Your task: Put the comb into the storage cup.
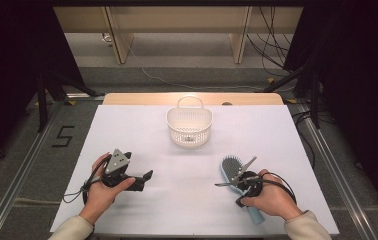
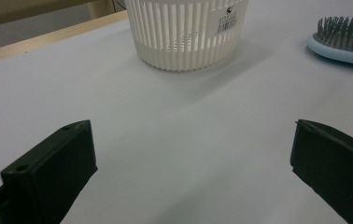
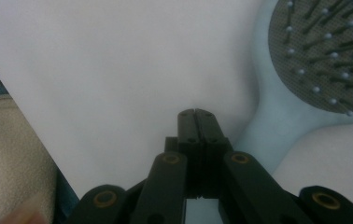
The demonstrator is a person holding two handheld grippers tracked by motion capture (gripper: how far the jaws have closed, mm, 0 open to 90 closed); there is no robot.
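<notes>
Two grippers over a white table. Right gripper point(image 3: 197, 114): jaws pressed together, nothing between them, held just above the table beside the neck of the hairbrush point(image 3: 277, 116). In the high view the right gripper point(image 1: 222, 184) sits near the table's near-right corner, tips pointing toward the table's middle, directly over the brush; the right hand point(image 1: 272, 197) wraps its body and covers most of the brush handle. Whether the gripper body touches the brush cannot be judged from here; the closed tips look clear of it.

Hairbrush point(image 1: 232, 167): pale blue, grey pad with bristles facing up, lying flat, head toward the far edge, handle toward the near edge, end poking out under the hand.

Left gripper point(image 1: 149, 176): jaws spread wide, empty, held low by the left hand point(image 1: 102, 192) near the near-left corner, aimed toward the middle. Its own view shows both black jaws well apart with bare table between them.

White slatted basket point(image 1: 189, 125): upright at the middle of the far half, handle loop at its far side, barcode label on the near wall, well apart from both grippers. Nothing lies between brush and basket.

Table point(image 1: 127, 135): white sheet over a wooden top, wood strip visible at the far edge. Room dark at both sides; cables on the grey floor beyond; a "5" marked on the floor left of the table.
</notes>
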